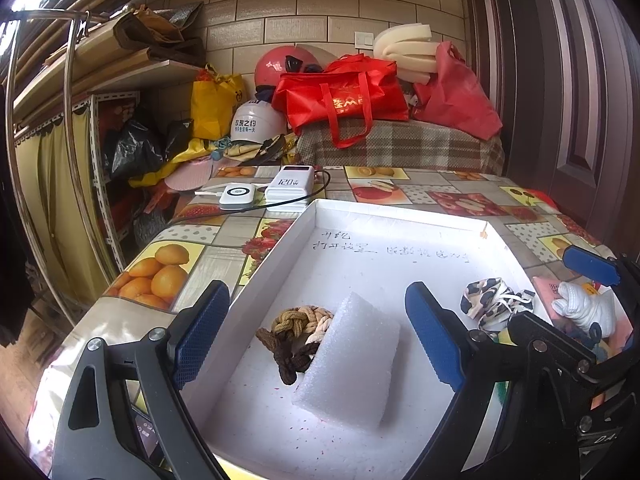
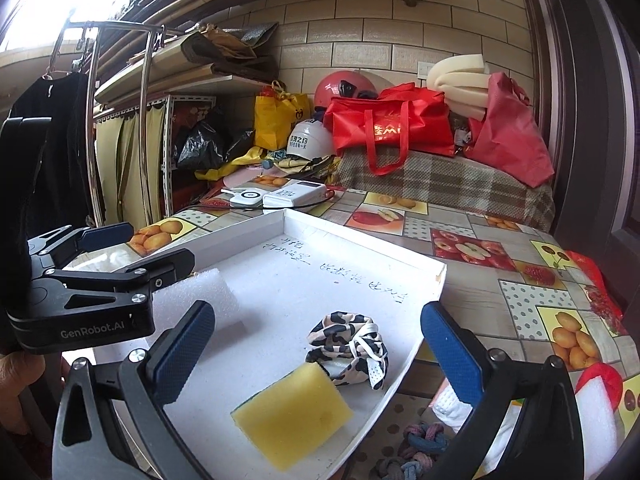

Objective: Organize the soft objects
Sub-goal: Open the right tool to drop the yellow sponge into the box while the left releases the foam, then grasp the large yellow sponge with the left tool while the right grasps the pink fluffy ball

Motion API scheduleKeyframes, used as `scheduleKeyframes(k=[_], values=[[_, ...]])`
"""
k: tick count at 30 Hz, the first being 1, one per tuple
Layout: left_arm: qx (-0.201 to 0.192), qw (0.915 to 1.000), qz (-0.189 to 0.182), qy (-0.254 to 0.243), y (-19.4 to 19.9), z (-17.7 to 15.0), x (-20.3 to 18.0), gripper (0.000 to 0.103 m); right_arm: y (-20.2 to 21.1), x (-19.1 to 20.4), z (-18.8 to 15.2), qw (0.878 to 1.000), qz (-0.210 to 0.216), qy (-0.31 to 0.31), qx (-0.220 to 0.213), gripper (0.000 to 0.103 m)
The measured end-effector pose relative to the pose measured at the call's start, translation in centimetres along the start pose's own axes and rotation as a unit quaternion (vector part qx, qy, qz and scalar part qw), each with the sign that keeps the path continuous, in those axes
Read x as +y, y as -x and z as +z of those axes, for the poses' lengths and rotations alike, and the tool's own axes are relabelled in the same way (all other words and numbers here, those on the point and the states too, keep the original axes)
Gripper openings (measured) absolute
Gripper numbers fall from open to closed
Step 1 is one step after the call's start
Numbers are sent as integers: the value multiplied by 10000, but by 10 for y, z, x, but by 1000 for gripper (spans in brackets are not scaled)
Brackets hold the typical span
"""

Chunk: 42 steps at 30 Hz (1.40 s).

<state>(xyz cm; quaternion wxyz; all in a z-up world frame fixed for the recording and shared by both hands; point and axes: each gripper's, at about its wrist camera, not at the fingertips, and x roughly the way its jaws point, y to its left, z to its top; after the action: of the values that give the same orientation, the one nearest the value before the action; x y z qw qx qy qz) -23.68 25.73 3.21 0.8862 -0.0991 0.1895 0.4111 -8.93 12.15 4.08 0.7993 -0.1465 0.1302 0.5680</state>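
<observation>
Foam block (image 1: 348, 364) and braided rope (image 1: 294, 336) are lying touching inside the white tray (image 1: 280, 256), between the left tool's (image 1: 316, 336) wide-open, empty jaws. Right tool (image 2: 320, 360) is gaping too, holding nothing, with the yellow sponge (image 2: 292, 416) and spotted cloth (image 2: 348, 348) lying in that tray.

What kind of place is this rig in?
Probably a cluttered home storage corner, not a lab: fruit-print tablecloth, helmets and red shopping bags heaped against a tiled wall, curtained metal shelving.
</observation>
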Motion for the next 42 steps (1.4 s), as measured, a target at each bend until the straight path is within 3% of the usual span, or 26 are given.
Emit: scheduleKeyframes(k=[5,9,12,16,18,20,22,26,28,31,36,39,42], values=[[-156,9999,6,14,6,-1,-1,91,8,-2,-1,9997,6,-70,-225,103],[-609,9981,-79,4,26,-4,-2,91,24,-10,-4,9986,19,-243,-469,103],[-728,9970,-256,13,40,-8,-6,91,42,-21,-10,9971,261,-406,-584,103],[-1055,9937,-352,-159,64,-10,-18,90,96,-51,-15,9880,-180,-690,-1369,103],[-1236,9908,-504,-224,75,-12,-26,90,115,-69,-18,9852,-423,-818,-1446,103],[-1153,9903,-756,-186,78,-13,-34,90,127,-88,-27,9827,-894,-796,-1411,103],[-782,9872,-1377,-192,73,-13,-46,90,126,-109,-33,9867,-1149,-754,-863,103],[-248,9706,-2301,-662,71,-16,-86,90,126,-154,-53,9869,-995,-1272,6,103],[-90,9587,-2682,-943,77,-19,-108,90,125,-168,-61,9858,-845,-1400,386,103],[313,9335,-3353,-1231,84,-23,-135,90,124,-168,-71,9867,-483,-1285,870,103],[722,9186,-3630,-1383,84,-26,-153,90,106,-136,-90,9829,12,-602,1742,101],[1272,9088,-3678,-1503,71,-30,-168,90,87,-128,-95,9746,103,-543,2169,90],[1591,9057,-3613,-1545,63,-36,-183,90,69,-132,-93,9676,14,-650,2440,82]])
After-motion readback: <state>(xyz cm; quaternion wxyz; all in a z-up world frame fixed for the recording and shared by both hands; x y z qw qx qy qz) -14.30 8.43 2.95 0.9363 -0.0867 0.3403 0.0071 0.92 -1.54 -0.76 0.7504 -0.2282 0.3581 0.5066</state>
